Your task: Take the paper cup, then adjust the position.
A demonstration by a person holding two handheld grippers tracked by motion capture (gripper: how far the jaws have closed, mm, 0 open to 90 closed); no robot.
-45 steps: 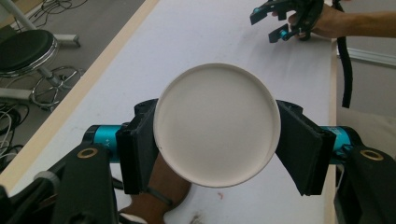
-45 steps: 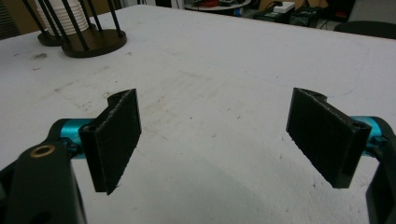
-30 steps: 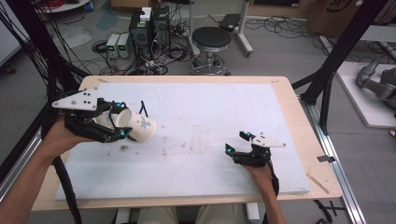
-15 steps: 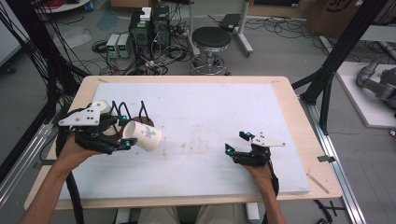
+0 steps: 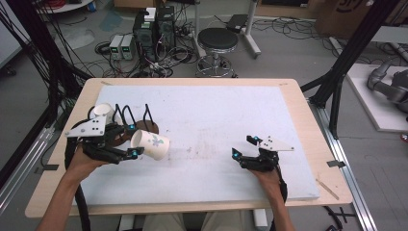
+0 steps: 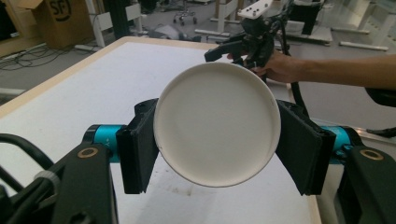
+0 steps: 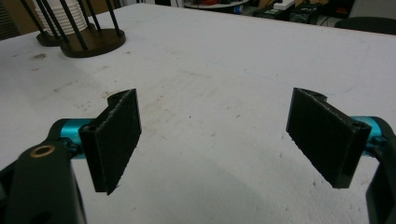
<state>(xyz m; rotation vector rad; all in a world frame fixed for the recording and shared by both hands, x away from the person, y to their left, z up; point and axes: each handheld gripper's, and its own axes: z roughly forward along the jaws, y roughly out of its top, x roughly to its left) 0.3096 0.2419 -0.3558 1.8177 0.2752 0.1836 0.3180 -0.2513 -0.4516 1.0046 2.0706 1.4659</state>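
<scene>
The left gripper (image 5: 129, 140) grasps a paper cup (image 5: 150, 144) by its sides, lying on its side just above the white mat (image 5: 216, 120), near the black rack (image 5: 139, 126). In the left gripper view the cup's base (image 6: 217, 123) faces the camera between the pads. The right gripper (image 5: 243, 147) rests released and empty on the mat. I judge the step is carrying the cup. Next, the cup must probably be turned upright and set down gently.

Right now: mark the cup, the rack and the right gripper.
cup (image 5: 153, 145), high view, its printed side wall
rack (image 5: 146, 126), high view, its round dark base
right gripper (image 5: 243, 147), high view, midway between its open fingertips
</scene>
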